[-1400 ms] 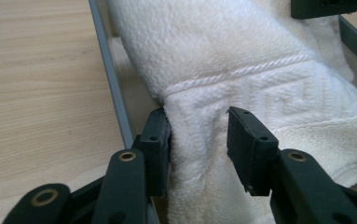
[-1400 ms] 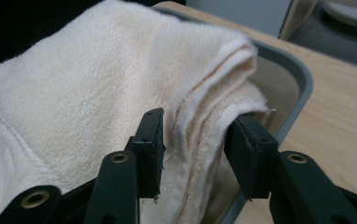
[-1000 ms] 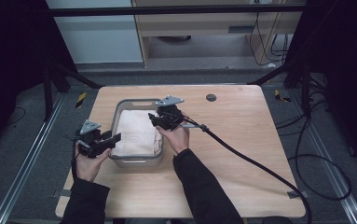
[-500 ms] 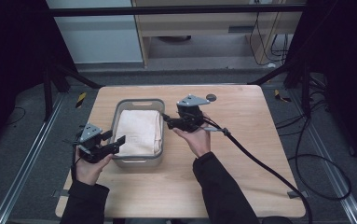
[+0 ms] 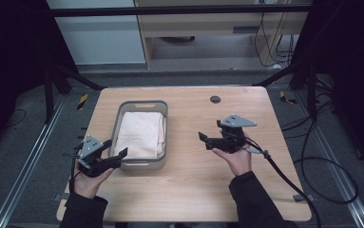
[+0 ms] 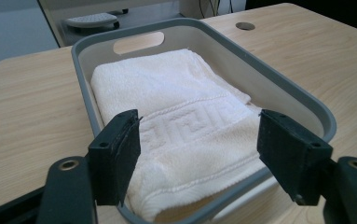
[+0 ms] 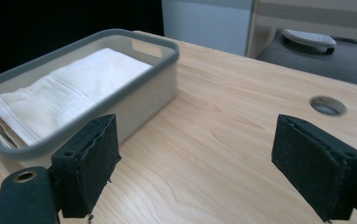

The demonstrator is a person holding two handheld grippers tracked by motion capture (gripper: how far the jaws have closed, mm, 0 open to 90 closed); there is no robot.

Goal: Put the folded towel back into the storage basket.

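A folded white towel (image 5: pixel 141 133) lies flat inside a grey bin (image 5: pixel 141 167) on the left half of the wooden table (image 5: pixel 194 190). My left gripper (image 5: pixel 116 148) hovers at the bin's near left corner. Its jaws have just been opening and stand open, with nothing pressed between the pads. In the left gripper view the towel (image 6: pixel 181 93) and the bin's rim (image 6: pixel 316 112) lie beyond the open left gripper (image 6: pixel 199 119). My right gripper (image 5: pixel 204 140) is over bare table to the right of the bin. Its jaws have also just been opening and are empty. The right gripper (image 7: pixel 195 123) faces the bin (image 7: pixel 157 46).
A round cable hole (image 5: pixel 215 99) sits near the table's far edge. The right gripper's black cable (image 5: pixel 289 180) trails off the near right side. Dark frame posts stand around the table. Bare wood stretches right of the bin.
The right gripper has swung from over the bin's right rim out to the right, over bare table. The left gripper drew back a little. Both sets of jaws have opened.
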